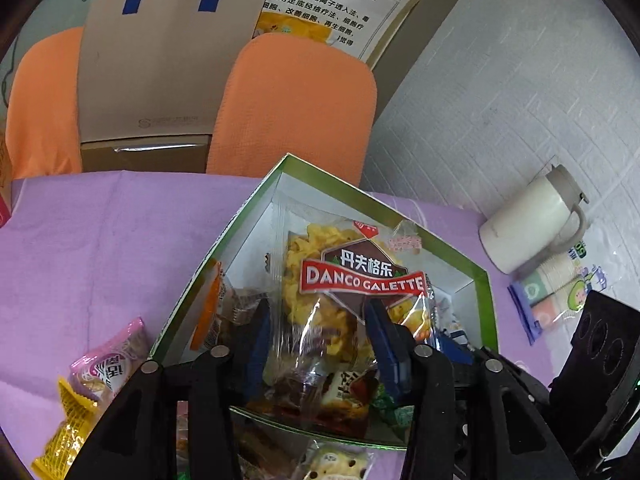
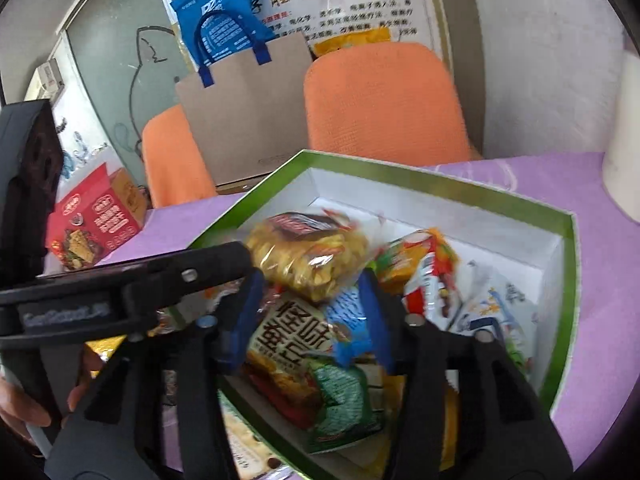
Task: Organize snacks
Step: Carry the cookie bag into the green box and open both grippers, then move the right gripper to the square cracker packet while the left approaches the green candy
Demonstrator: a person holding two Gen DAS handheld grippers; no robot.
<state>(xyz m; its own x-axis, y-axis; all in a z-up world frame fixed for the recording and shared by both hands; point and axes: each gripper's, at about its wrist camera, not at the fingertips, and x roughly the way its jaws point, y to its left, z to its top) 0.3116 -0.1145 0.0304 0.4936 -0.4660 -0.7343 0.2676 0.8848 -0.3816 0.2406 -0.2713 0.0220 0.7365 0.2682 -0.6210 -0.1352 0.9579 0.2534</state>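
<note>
A green-rimmed white box (image 1: 256, 196) (image 2: 440, 192) stands on the purple cloth and holds several snack packets. A clear bag of yellow Danco Galette crisps (image 1: 352, 280) (image 2: 308, 256) lies on top of the pile. My left gripper (image 1: 320, 320) hangs over the box's near side, open, with the crisp bag's lower part between its blue pads, which do not press on it. My right gripper (image 2: 310, 316) is also open above the box, over a brown-and-yellow packet (image 2: 288, 336) and a blue one (image 2: 348, 320). In the right wrist view the left gripper's black body (image 2: 120, 292) crosses from the left.
Loose packets, one pink (image 1: 108, 360) and one yellow (image 1: 68, 432), lie on the cloth left of the box. A white jug (image 1: 532, 220) and tissue packs (image 1: 548, 300) sit to the right. A red snack carton (image 2: 96, 224) stands at the far left. Orange chairs (image 2: 384, 104) and a paper bag (image 1: 160, 72) are behind the table.
</note>
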